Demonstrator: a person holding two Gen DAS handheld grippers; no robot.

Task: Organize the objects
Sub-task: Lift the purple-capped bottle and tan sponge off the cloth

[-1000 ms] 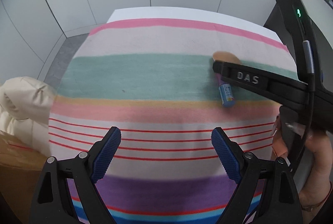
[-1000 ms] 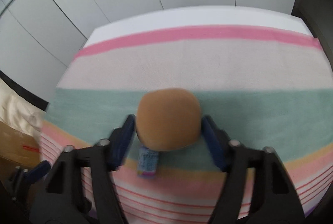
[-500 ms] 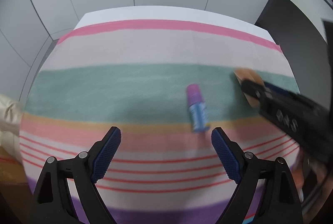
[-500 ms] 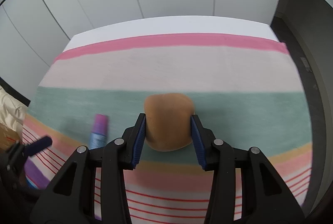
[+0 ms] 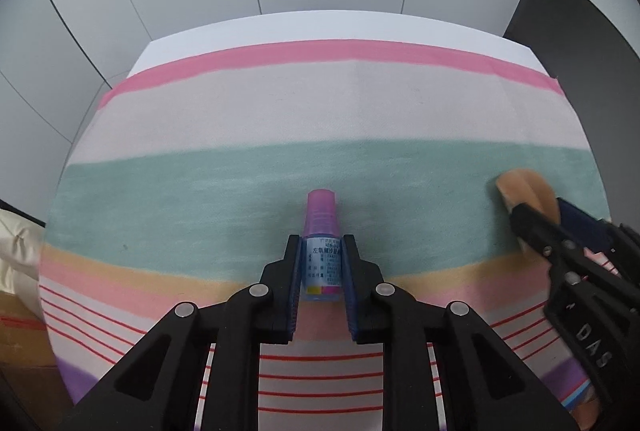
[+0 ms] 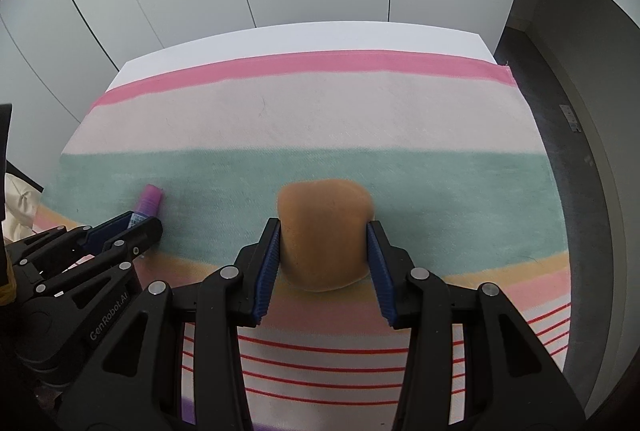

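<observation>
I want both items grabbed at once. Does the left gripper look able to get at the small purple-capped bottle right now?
Yes: the left gripper is already shut on the bottle, nothing between.

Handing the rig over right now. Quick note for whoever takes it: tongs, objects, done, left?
Left tongs: jaws have just been closing, now shut on the small bottle, purple cap pointing away, over the green band of the striped cloth.
Right tongs: shut on the brown bun, squeezed at both sides, over the same green band, right of the bottle.
Done: both objects gripped.
Left: carry each to its place. No bin or tray shows in either view, so the destination can't be told. Whether either object is lifted off the cloth can't be told.
</observation>
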